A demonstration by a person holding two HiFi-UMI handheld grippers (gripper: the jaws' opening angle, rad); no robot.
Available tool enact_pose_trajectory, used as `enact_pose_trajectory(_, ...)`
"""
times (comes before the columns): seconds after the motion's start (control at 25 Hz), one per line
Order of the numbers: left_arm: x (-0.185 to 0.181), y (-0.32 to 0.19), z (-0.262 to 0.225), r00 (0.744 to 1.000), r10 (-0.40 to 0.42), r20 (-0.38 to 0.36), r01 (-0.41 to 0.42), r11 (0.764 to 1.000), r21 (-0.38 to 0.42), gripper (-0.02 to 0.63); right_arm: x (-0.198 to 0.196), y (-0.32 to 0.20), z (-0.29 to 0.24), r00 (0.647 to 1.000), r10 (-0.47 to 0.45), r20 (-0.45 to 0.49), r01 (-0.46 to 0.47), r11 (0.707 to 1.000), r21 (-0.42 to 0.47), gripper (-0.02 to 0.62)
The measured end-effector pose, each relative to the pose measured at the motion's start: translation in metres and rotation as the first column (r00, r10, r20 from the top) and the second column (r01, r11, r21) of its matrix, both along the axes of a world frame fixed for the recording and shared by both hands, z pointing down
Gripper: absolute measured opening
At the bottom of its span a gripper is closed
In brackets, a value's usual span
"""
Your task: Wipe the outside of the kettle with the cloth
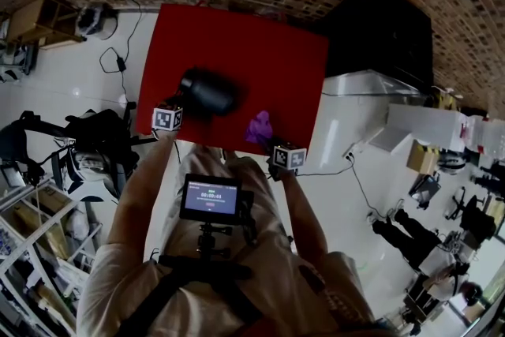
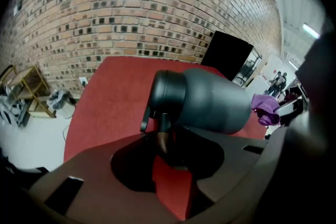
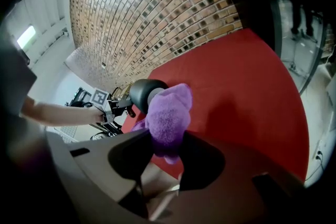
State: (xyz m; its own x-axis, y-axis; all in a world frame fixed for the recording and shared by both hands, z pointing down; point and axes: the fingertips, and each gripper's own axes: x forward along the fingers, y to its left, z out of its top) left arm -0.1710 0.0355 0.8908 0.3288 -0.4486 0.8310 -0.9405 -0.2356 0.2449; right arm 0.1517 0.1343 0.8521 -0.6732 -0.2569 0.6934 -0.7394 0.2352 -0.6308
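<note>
Between the jaws of the left gripper [image 2: 167,147] sits the slim handle [image 2: 163,131] of the kettle [image 2: 210,99], and the jaws are closed on it. The dark kettle is tipped on its side over the red table [image 2: 115,102] and looks raised off it, its base pointing towards the other hand. I judge that this tilt offers the kettle's flank for wiping. Near its base, but apart from it, is the purple cloth [image 2: 265,107]. The right gripper [image 3: 165,152] is clamped on that cloth, and a wad bulges past the jaw tips, leaving a soft face free to rub. By the look of it, cloth and kettle have not yet met.
</note>
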Motion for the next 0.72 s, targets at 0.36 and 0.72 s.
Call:
enact_pose_trajectory(0.36,0.039,-0.034,-0.051,0.896,0.287,0.339,-0.354,0.923,0.153,0.114,0.015,-0.004,-0.001,0.998,0.061,0.008,-0.061,0.998,0.011,0.155)
enact_pose_trajectory(0.72,0.126,-0.014,-0.107,0.547,0.469,0.693,-0.784,0.578,0.228,0.117,0.039,0.008,0.004,0.991,0.134,0.013,-0.134,0.991,0.002,0.155)
